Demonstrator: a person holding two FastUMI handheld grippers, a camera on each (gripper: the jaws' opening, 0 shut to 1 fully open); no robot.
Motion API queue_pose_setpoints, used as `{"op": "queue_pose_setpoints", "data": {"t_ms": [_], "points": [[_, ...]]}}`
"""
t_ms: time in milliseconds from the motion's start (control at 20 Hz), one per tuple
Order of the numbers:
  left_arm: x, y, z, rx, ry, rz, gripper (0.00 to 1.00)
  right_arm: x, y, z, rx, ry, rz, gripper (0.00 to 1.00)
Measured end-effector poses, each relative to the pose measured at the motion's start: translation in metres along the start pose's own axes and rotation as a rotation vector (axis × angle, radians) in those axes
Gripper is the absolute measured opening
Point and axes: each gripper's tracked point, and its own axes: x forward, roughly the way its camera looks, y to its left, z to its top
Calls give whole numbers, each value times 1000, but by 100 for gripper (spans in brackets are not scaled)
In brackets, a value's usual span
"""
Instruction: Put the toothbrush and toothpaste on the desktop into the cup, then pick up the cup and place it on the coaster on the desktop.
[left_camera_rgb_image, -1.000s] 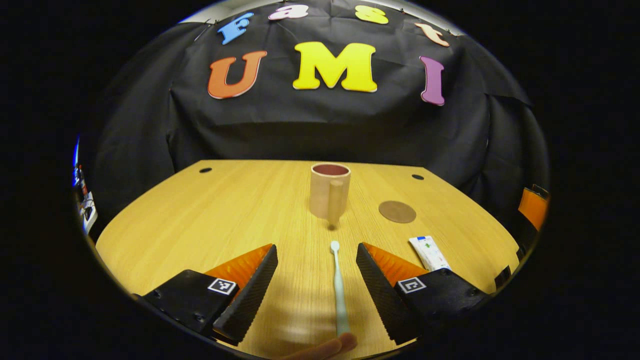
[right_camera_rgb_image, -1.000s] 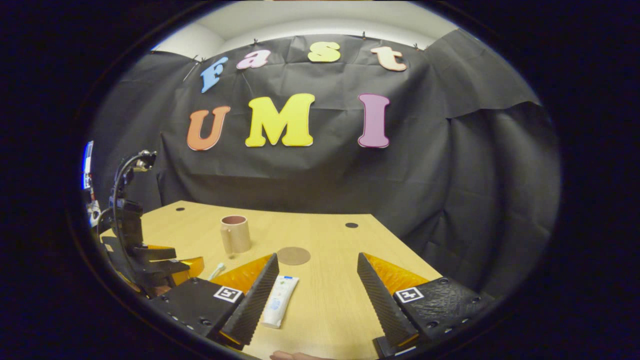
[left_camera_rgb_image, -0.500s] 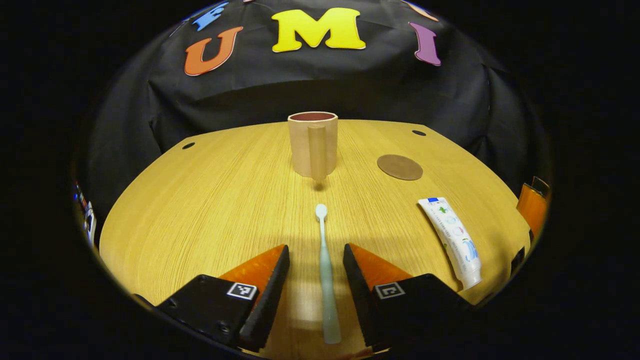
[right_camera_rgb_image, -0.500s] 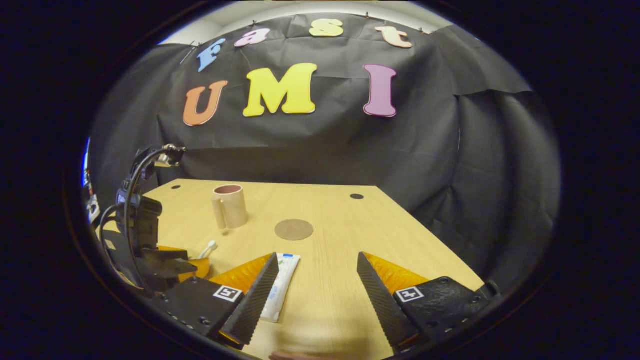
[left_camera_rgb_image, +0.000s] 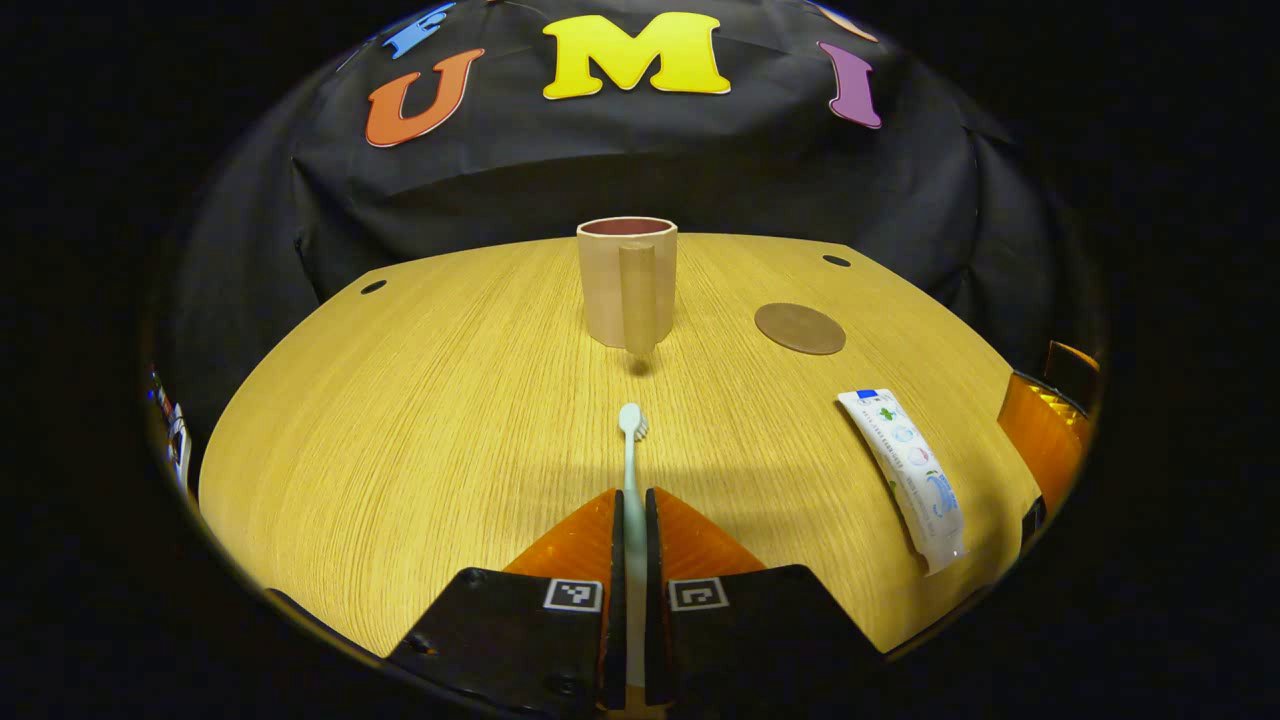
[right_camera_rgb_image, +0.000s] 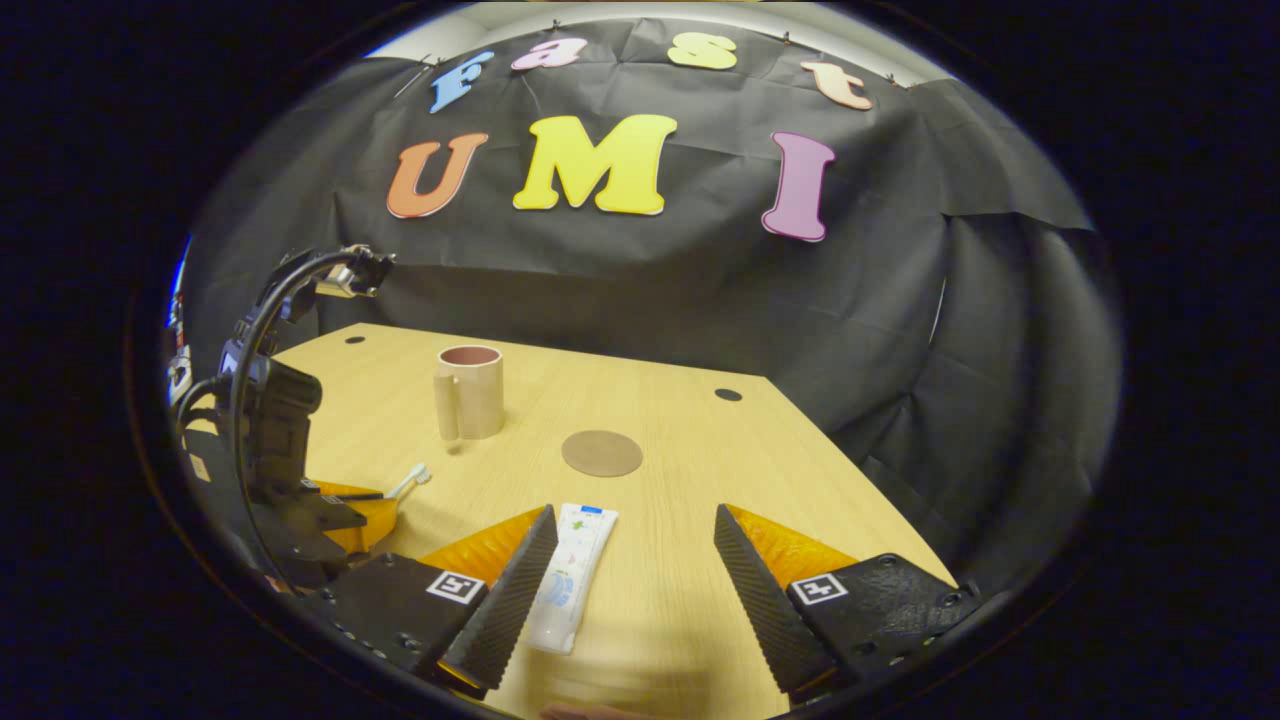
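gripping: toothbrush (left_camera_rgb_image: 630, 455) is clamped btwn both fingers of left gripper (left_camera_rgb_image: 630, 560), head pointed at the handled cup (left_camera_rgb_image: 627, 280) upright mid-desk (left_camera_rgb_image: 400, 420). right gripper (right_camera_rgb_image: 630, 580) is held wide open w/ toothpaste tube (right_camera_rgb_image: 570, 575) flat just beside its left finger. coaster (right_camera_rgb_image: 601, 452) is seen right of cup.

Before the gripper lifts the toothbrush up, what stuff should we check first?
1. Left gripper shut on the toothbrush handle: ok.
2. Brush head pokes out ahead, toward the cup: ok.
3. Cup upright, mouth open, nothing sticking out: ok.
4. Coaster bare, beside the cup: ok.
5. Right gripper open, toothpaste lying by one finger, not yet gripped: ok.
6. How firm the grip is: cannot tell.
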Motion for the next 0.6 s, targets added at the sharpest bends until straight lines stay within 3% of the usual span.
{"op": "queue_pose_setpoints", "data": {"t_ms": [200, 600], "points": [[-7, 2, 7, -58, -74, -36, 8, 18, 7, -12, 87, 85, 9, 98], [-61, 28, 48, -49, -321, 24, 8, 38, 48, -61, 25, 229, 47, 99]]}}
